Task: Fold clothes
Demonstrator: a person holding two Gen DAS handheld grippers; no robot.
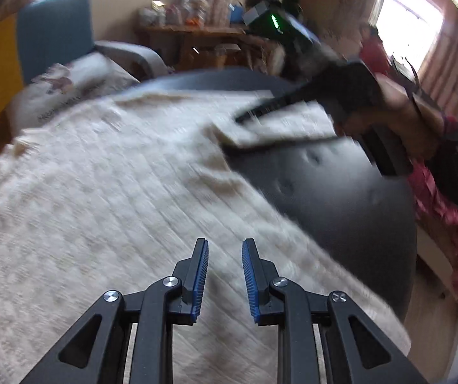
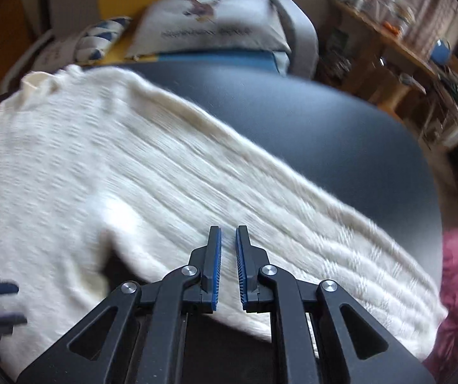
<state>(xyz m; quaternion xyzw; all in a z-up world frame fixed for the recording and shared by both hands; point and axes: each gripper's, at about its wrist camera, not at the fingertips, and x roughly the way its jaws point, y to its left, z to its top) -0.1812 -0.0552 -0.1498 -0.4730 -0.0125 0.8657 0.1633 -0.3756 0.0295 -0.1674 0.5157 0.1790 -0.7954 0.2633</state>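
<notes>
We see a dark round table [image 2: 341,134], most of it covered by a cream knit sweater [image 2: 117,160] spread flat. Our left gripper [image 1: 225,249] hovers above it unclenched, empty. Our right gripper [image 2: 228,233] is clenched, gripping nothing.

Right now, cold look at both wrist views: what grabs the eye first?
The cream knit sweater dominates, spread across the dark round table and filling most of both views. Next, the right gripper, seen from the left wrist camera, sits low at the sweater's far edge, with a fabric corner just under its fingers. Behind the table, a printed cushion rests on a blue armchair.
</notes>
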